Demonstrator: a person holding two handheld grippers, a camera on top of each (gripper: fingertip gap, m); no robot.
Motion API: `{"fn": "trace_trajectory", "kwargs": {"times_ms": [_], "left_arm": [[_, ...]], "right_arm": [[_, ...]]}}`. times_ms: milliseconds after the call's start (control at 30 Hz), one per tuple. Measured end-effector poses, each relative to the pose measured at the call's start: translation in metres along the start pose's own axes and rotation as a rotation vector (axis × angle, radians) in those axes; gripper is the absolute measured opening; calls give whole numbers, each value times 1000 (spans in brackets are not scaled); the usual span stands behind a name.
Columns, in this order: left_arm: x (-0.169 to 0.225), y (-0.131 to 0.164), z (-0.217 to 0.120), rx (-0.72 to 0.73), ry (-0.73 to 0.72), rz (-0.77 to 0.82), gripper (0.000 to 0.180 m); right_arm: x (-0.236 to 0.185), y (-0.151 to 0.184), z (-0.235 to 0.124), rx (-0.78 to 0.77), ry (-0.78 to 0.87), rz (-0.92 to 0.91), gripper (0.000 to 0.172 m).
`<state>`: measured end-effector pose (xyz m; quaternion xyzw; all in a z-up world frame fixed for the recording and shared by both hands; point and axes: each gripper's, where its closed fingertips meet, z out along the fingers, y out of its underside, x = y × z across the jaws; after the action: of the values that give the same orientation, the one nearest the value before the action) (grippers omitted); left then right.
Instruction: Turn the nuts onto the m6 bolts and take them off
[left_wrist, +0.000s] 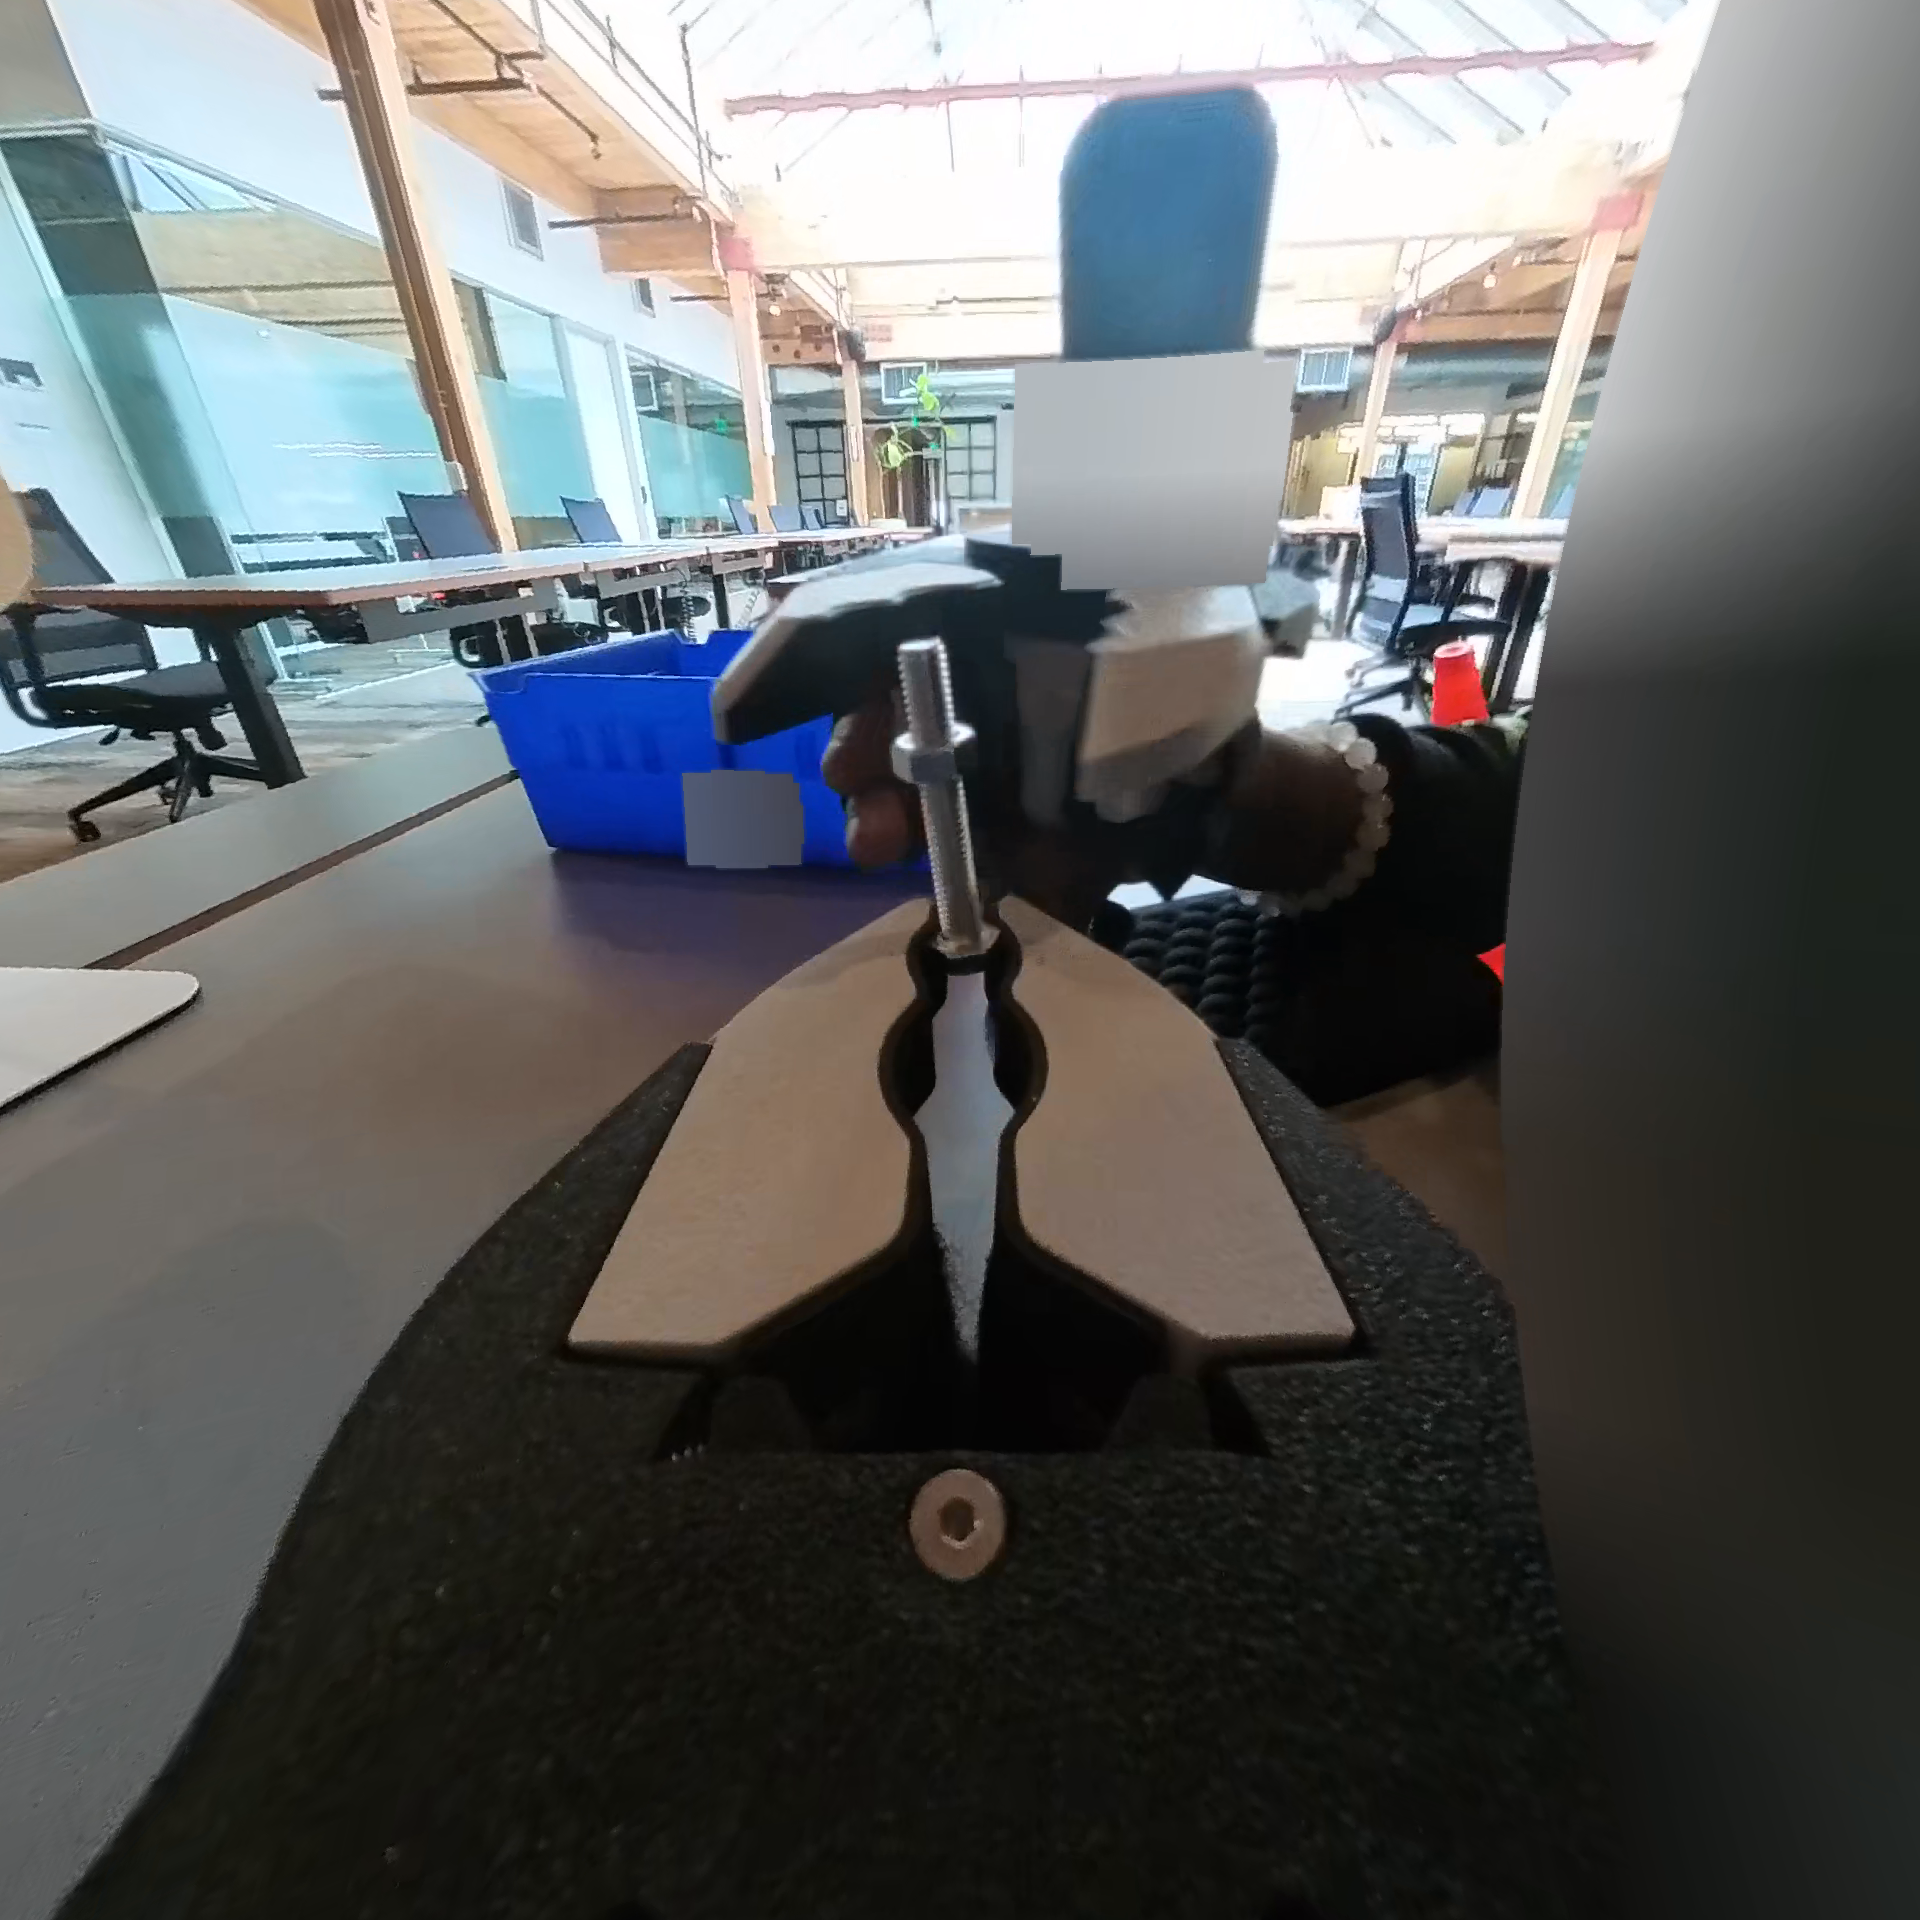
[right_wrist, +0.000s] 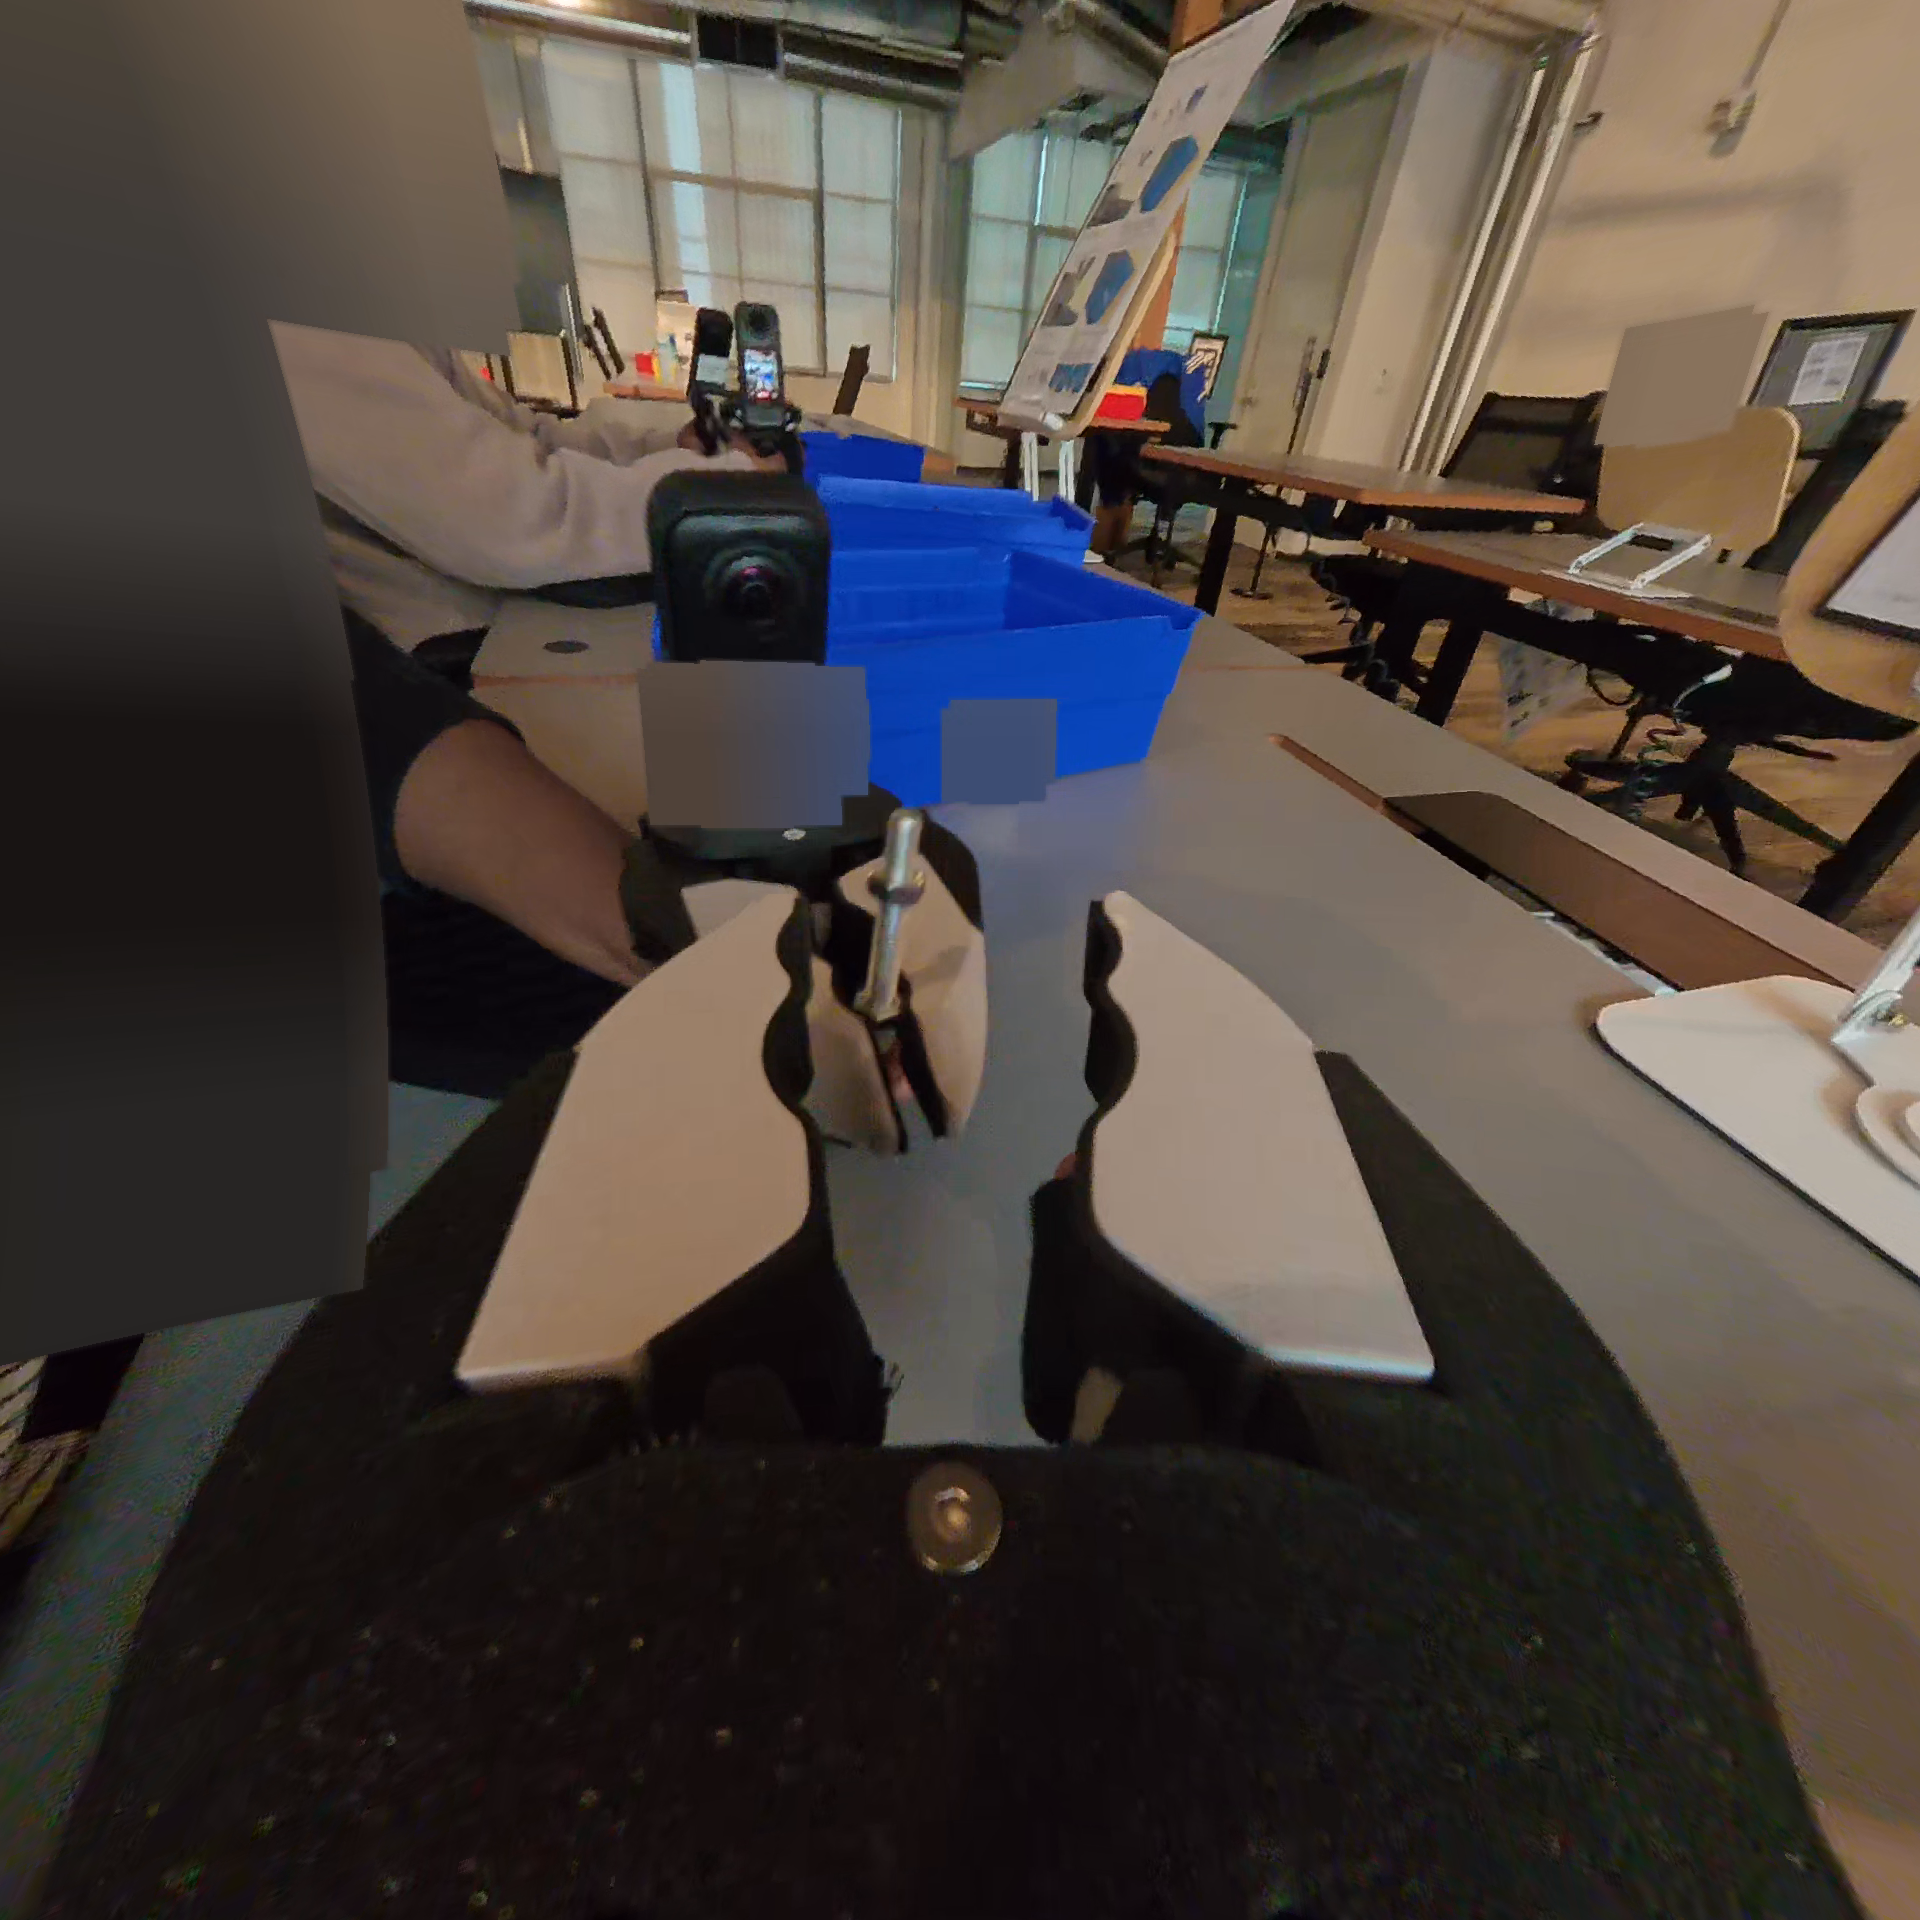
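Observation:
My left gripper (left_wrist: 966, 935) is shut on the lower end of a silver bolt (left_wrist: 940, 821), which stands up from the fingertips. A silver nut (left_wrist: 932, 750) sits on its thread in the upper part, below the tip. My right gripper (left_wrist: 997, 665) is open just behind the bolt's upper end, and its pads do not press on the nut. In the right wrist view my right gripper (right_wrist: 945, 935) is open and empty. The bolt (right_wrist: 883, 956) with the nut (right_wrist: 896, 886) stands between its fingertips, closer to the left finger (right_wrist: 717, 997), held by the left gripper (right_wrist: 894, 1049).
A blue bin (left_wrist: 613, 748) stands on the grey table (left_wrist: 312, 1039) behind the grippers; it also shows in the right wrist view (right_wrist: 1039, 644). A white pad (right_wrist: 1745, 1081) lies at the table's side. A black ribbed mat (left_wrist: 1247, 977) lies under the hand. Another person's gripper (right_wrist: 743, 384) is far back. Across from one pair of fingers to the other is roughly 4 cm.

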<state>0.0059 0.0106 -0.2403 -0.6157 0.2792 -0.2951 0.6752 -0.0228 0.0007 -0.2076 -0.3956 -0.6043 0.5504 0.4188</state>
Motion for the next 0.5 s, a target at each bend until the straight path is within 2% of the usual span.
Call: {"fn": "trace_trajectory", "kwargs": {"times_ms": [367, 500], "left_arm": [[3, 2, 2, -17, 8, 19, 6], [2, 2, 1, -12, 9, 14, 6]], "right_arm": [[7, -2, -1, 2, 29, -4, 43], [16, -7, -13, 41, 63, -14, 25]]}}
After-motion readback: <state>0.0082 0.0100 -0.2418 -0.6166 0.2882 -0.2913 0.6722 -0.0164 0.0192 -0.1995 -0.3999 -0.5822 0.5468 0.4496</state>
